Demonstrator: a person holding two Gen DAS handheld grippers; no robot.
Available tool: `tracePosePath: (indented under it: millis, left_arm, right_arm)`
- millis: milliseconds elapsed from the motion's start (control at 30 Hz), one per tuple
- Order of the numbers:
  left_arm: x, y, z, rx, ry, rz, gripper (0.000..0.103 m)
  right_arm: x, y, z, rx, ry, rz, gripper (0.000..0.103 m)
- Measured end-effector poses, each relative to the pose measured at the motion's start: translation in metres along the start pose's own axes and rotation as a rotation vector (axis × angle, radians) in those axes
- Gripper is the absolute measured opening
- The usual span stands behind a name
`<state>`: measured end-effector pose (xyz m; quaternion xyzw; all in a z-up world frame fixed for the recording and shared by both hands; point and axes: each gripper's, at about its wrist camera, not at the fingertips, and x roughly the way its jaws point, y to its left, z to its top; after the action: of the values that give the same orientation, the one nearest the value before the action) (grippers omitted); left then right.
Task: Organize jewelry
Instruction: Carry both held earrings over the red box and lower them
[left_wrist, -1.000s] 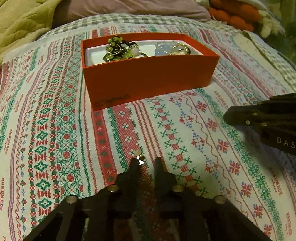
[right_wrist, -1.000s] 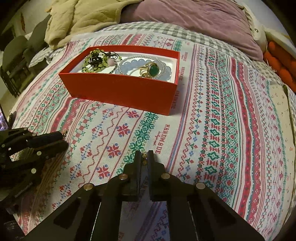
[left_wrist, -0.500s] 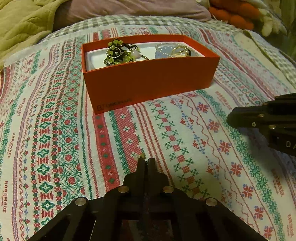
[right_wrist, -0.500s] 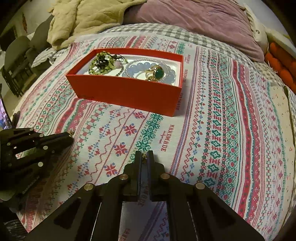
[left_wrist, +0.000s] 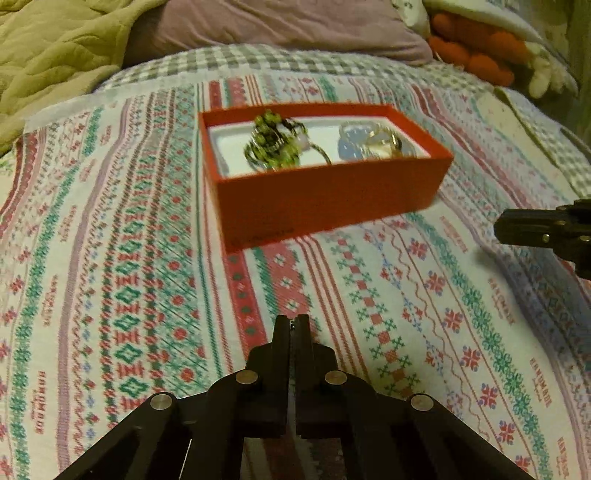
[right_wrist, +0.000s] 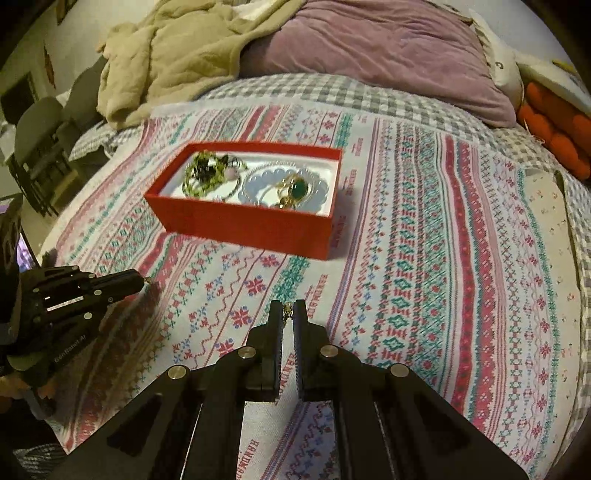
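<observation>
In one red box (right_wrist: 255, 225) lie two bead bracelets (right_wrist: 201, 173) and one ring (right_wrist: 293, 188).

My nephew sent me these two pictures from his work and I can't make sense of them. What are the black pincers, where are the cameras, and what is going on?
There is no robot here: a person holds a two-finger gripper in each hand, each with a camera looking along its fingers. One picture is from the left gripper, the other from the right gripper; each also sees the other at its edge. Both are shut. The right one pinches a small gold piece of jewelry; something tiny shows between the left one's tips, too small to name. On the patterned bedspread stands an open red box holding a green bead bracelet, a pale blue bead bracelet and a green-stoned ring.
</observation>
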<state>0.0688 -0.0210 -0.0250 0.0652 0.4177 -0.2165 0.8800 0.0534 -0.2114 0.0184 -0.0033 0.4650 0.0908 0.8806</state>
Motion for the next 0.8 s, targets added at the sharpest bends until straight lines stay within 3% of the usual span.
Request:
tracePosePath:
  millis: [400,800]
  left_arm:
    - [-0.024,0.029,0.023,-0.052,-0.064,-0.002,0.000]
    - [-0.020,0.024,0.061,-0.036,-0.112,-0.008,0.000]
  right_arm:
    - [-0.018,-0.004,0.012,0.017,-0.046,0.018,0.005]
    - [-0.012,-0.005,0.045,0.051,-0.085,0.004,0.005]
